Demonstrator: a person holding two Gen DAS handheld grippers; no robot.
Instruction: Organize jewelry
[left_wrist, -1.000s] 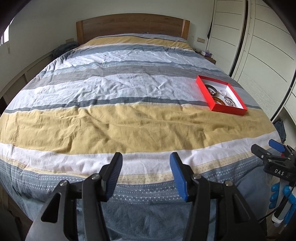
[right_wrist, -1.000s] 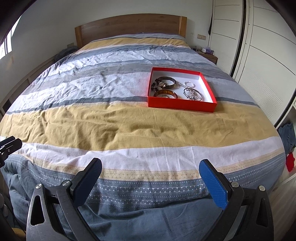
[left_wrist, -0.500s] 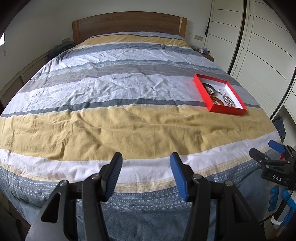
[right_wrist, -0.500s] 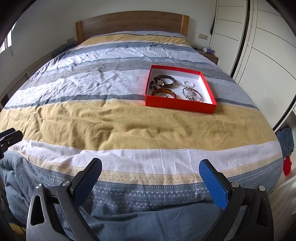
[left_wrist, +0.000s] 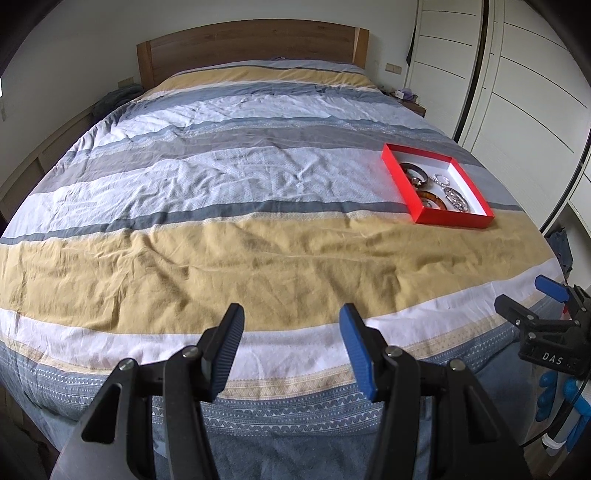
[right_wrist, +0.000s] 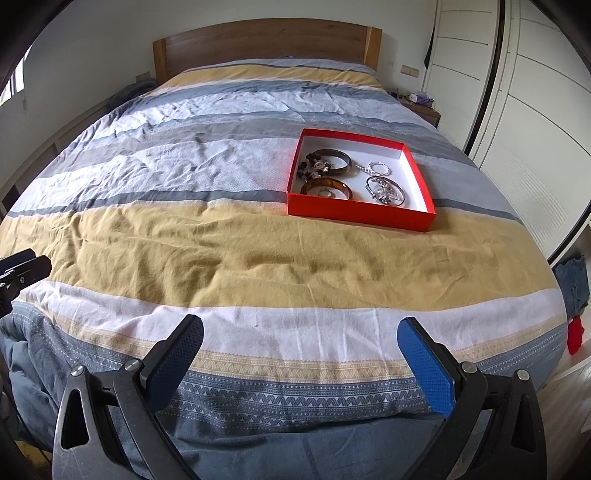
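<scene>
Because the red tray (right_wrist: 360, 214) sits upper right of centre, well apart from you, both the left gripper (left_wrist: 291, 347) and right gripper (right_wrist: 301, 354) hang released and empty; the bangles (right_wrist: 327, 186) inside seem loosely jumbled.

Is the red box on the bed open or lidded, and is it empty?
Open and not empty. The red box has no lid; bangles and silver pieces lie on its white floor.
</scene>
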